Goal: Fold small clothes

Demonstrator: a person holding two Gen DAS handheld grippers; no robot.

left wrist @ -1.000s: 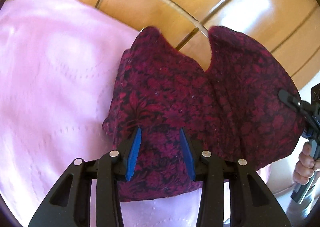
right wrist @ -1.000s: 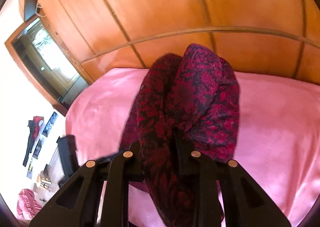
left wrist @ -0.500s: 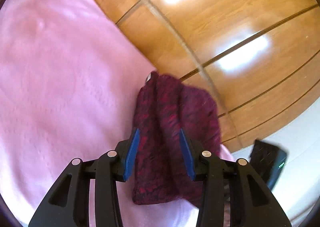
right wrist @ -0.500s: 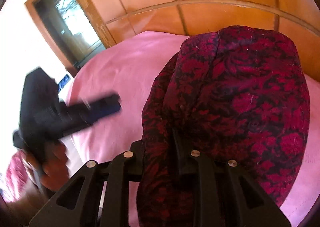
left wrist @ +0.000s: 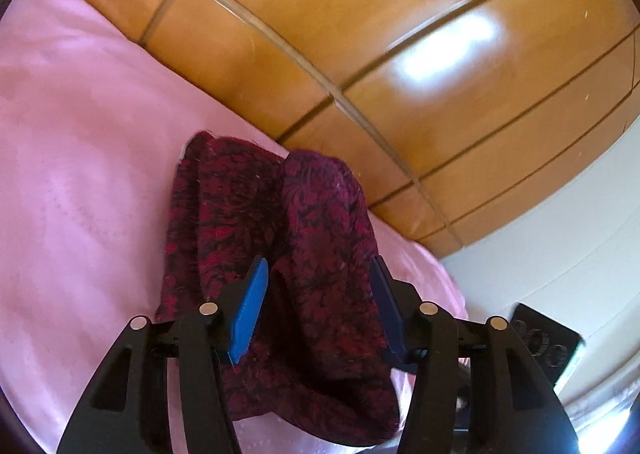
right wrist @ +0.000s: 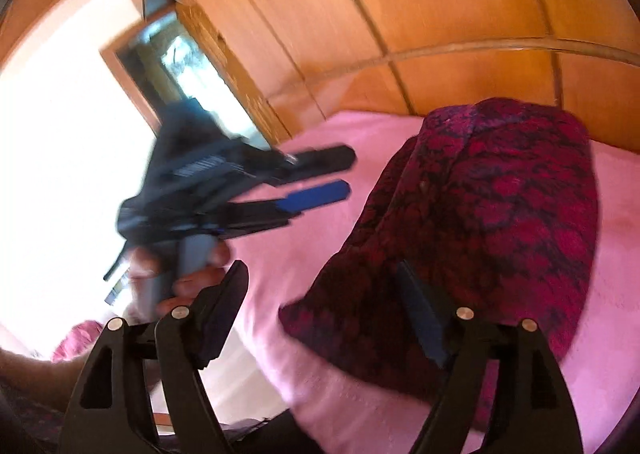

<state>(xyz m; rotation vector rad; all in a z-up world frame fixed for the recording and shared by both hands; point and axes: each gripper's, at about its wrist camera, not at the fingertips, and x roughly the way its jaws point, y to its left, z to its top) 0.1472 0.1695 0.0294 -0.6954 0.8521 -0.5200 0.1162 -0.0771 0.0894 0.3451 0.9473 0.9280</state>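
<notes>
Right gripper (right wrist: 320,314) jaws just opened wide, clear of dark red floral knit garment (right wrist: 480,221) lying folded on pink bed cover (right wrist: 312,213); left gripper (right wrist: 320,173) half-open, empty, beside garment, farther off.

Bed (left wrist: 80,157) is wearing a pink textured cover, wooden panelled headboard (left wrist: 360,33) running along its far edge. Dark red floral garment (left wrist: 288,254) is lying bunched directly on the cover near the bed's corner, folds standing up in two humps. Rest of the pink cover is showing bare.
</notes>
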